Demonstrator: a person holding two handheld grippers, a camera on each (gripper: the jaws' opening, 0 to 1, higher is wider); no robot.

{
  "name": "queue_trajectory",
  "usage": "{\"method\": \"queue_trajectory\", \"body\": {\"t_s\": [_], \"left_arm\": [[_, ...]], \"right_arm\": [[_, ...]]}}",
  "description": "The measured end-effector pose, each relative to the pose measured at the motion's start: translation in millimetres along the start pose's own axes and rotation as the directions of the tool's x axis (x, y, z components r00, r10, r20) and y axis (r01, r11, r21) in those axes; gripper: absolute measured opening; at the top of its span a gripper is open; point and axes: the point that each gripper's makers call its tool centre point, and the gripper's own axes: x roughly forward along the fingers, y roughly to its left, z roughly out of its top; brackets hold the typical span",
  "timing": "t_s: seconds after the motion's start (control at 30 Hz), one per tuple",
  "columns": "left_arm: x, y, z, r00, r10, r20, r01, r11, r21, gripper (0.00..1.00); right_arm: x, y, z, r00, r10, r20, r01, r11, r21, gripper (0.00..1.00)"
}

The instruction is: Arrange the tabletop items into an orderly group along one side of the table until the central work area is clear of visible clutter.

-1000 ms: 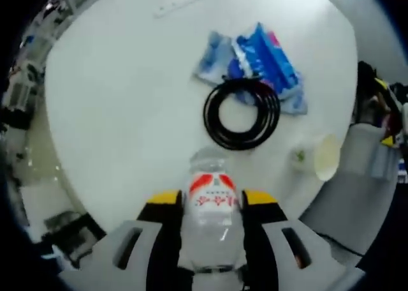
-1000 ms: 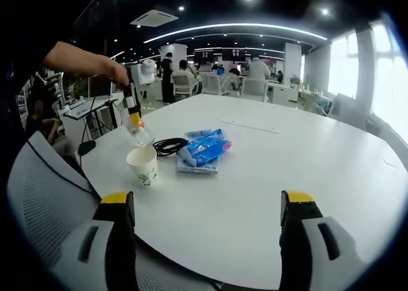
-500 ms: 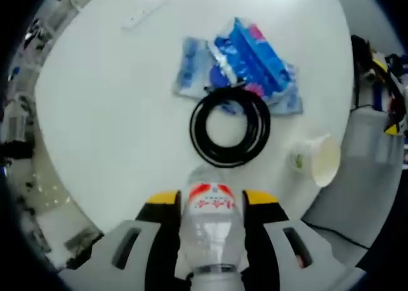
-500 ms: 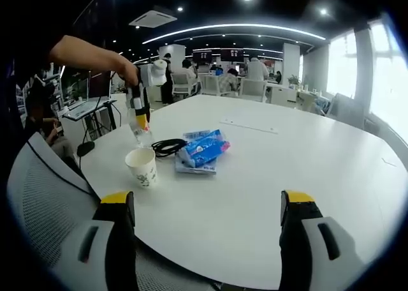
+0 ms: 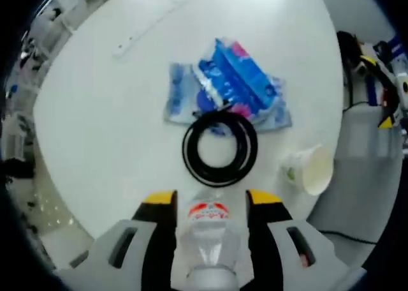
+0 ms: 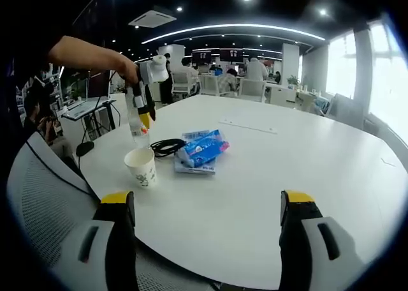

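While the left gripper (image 5: 207, 205) clamps the water bottle (image 5: 208, 237) just beside the coiled black cable (image 5: 220, 147), near the paper cup (image 5: 308, 170), the right gripper (image 6: 207, 208) hovers with jaws apart above the white table (image 6: 306, 157).

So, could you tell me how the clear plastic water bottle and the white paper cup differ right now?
The clear plastic water bottle is clamped in the left hand-held gripper; the white paper cup stands free on the white round table. The bottle is taller, narrower and see-through; the cup is short, opaque and open-topped. Both sit near the table's edge.
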Motion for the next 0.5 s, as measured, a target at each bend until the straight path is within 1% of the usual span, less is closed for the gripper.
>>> {"method": "queue_trajectory", "body": {"t_s": [0.07,0.13,0.2,0.27,0.33,0.43,0.5], "left_arm": [[-3.2,-0.2,0.5,1.0,0.004,0.013,-0.004,1.0,-0.001,0.46],[-6.6,-0.6,1.7,0.999,0.01,0.039,-0.01,1.0,0.006,0.51],[-8.9,1.4,4.5,0.996,0.028,0.084,-0.03,0.999,0.023,0.57],[-11.3,2.7,0.7,0.996,0.03,0.088,-0.032,0.999,0.019,0.6],[-14.0,2.3,-0.9,0.993,0.03,0.112,-0.032,0.999,0.014,0.62],[-18.1,4.6,-1.6,0.987,0.039,0.157,-0.038,0.999,-0.01,0.67],[-22.3,6.3,-2.4,0.98,0.053,0.193,-0.048,0.998,-0.032,0.7]], "right_arm": [[0.0,-0.1,0.2,1.0,-0.001,0.001,0.001,1.0,0.0,0.95],[-0.1,-0.1,0.2,1.0,-0.001,0.001,0.001,1.0,0.002,0.95],[0.0,0.3,0.2,1.0,0.001,0.001,-0.001,1.0,0.001,0.95],[0.0,0.5,0.2,1.0,0.002,0.002,-0.002,1.0,0.0,0.95],[0.0,0.8,0.3,1.0,0.002,0.002,-0.002,1.0,0.0,0.95],[0.0,1.4,0.5,1.0,0.004,0.002,-0.004,1.0,0.0,0.95],[0.0,1.7,0.6,1.0,0.005,0.003,-0.005,1.0,0.0,0.95]]}}
